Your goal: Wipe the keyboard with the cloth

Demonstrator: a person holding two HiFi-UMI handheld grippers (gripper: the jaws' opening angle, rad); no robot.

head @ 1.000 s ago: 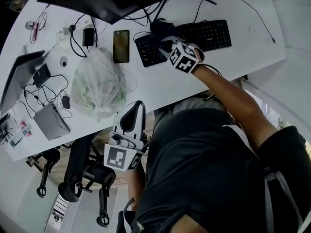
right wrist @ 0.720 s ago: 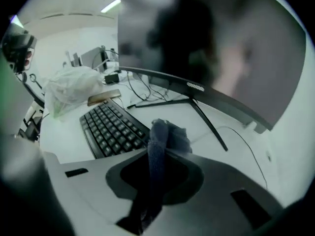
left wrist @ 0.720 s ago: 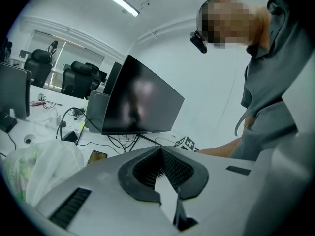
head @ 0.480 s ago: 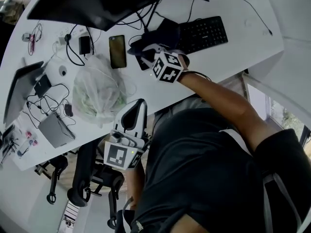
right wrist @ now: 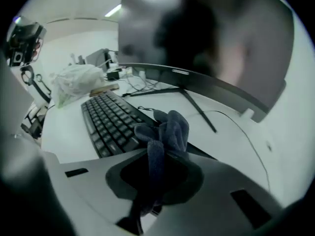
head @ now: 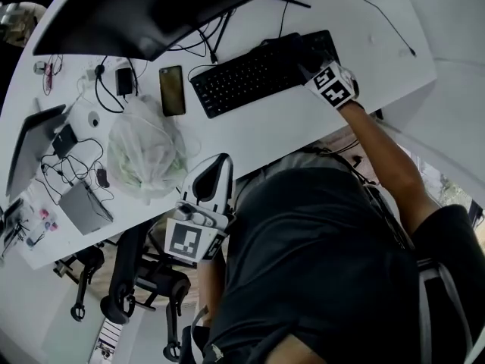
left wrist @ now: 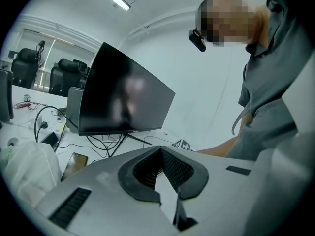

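A black keyboard [head: 242, 74] lies on the white desk [head: 303, 123] below the monitor. My right gripper [head: 311, 58] is over the keyboard's right end, shut on a bunched dark blue-grey cloth [head: 297, 45]. In the right gripper view the cloth [right wrist: 167, 129] sticks out past the jaws and rests on the near end of the keyboard [right wrist: 110, 122]. My left gripper [head: 211, 177] hangs low by the person's body, off the desk's near edge. Its jaws stand together with nothing between them, as the left gripper view [left wrist: 160, 154] also shows.
A dark monitor [head: 151, 6] stands behind the keyboard, with cables around its foot. A phone [head: 172, 89] lies just left of the keyboard, then a crumpled plastic bag [head: 148, 150]. Small devices and chargers crowd the far left. An office chair [head: 129, 279] is below the desk.
My right gripper has swept the cloth from the keyboard's left end to its right end, which uncovers the left keys. The left gripper has stayed put.
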